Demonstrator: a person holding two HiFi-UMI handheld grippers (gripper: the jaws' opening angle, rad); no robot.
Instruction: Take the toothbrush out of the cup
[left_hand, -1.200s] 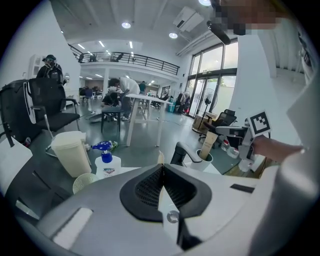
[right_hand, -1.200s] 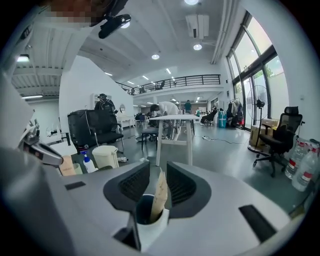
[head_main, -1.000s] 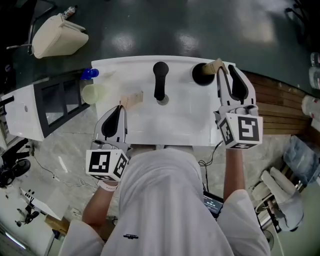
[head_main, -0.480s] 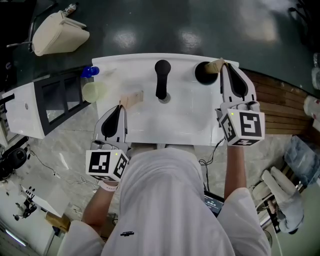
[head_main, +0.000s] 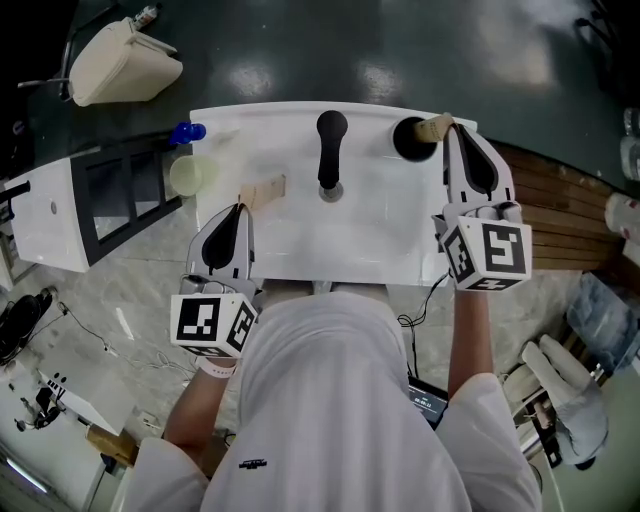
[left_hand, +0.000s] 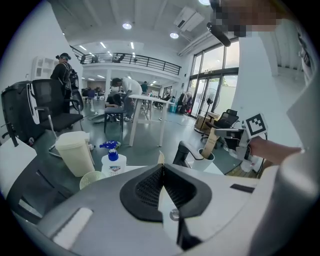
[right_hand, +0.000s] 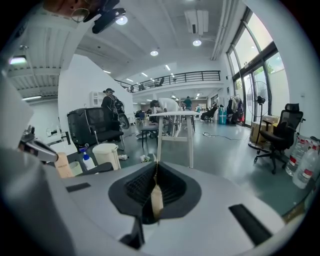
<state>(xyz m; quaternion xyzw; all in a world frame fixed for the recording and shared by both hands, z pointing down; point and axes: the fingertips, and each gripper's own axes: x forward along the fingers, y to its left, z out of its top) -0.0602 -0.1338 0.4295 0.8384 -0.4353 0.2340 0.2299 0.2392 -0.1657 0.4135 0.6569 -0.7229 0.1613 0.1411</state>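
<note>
A black cup (head_main: 408, 141) stands at the back right of the white basin (head_main: 300, 245), seen also in the left gripper view as the cup (left_hand: 206, 159). A beige toothbrush (head_main: 433, 128) leans out of it, its handle (left_hand: 211, 141) still inside the cup. My right gripper (head_main: 449, 129) is shut on the toothbrush's upper end; the beige strip (right_hand: 156, 197) shows between its jaws. My left gripper (head_main: 240, 209) is at the basin's front left, shut on a beige wooden piece (head_main: 264, 191) that pokes out ahead of it.
A black tap (head_main: 329, 152) rises at the basin's middle. A pale green cup (head_main: 191, 175) and a blue pump bottle (head_main: 187, 131) stand at the back left, a cream bin (head_main: 122, 68) beyond. Wooden slats (head_main: 560, 210) lie to the right.
Almost nothing differs: the right gripper stays shut on the toothbrush at the cup, edging slightly towards the back. The left gripper holds still.
</note>
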